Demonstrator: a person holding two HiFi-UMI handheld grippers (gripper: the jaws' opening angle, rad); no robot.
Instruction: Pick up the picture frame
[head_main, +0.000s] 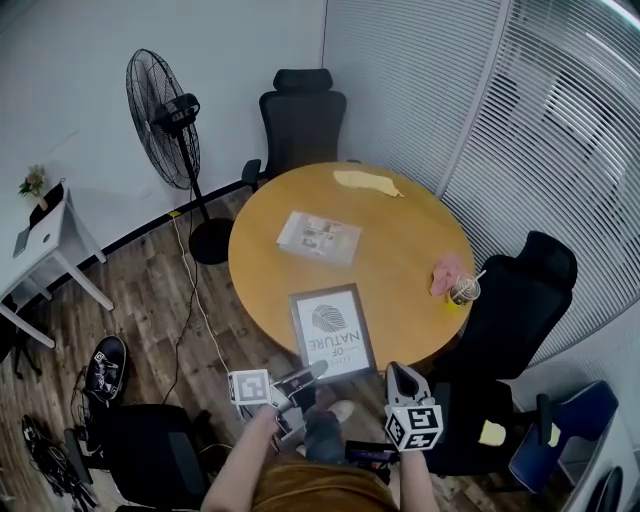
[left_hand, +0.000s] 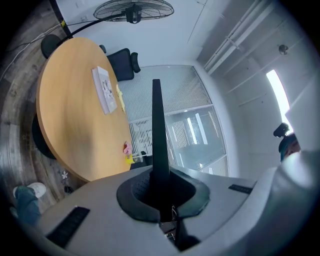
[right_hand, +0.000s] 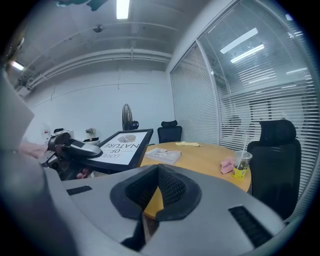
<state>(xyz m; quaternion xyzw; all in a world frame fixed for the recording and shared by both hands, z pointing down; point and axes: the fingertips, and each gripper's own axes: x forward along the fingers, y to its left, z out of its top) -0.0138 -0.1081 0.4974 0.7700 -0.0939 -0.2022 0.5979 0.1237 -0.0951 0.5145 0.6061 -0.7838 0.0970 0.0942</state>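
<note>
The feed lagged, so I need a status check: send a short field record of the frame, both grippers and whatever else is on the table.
picture frame: black rim, white fingerprint print, over the near edge of the round wooden table
left gripper: shut on the frame's near corner
right gripper: jaws together, nothing between, beside the frame
also on table: flat booklet, pink cloth, clear plastic cup with straw, yellow item

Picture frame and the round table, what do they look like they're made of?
Picture frame: dark, matte border, likely painted wood or plastic, around a white printed sheet; whether glass covers it is unclear. Table: wood or wood-look laminate, smooth satin top with warm, even orange-brown colour.
</note>
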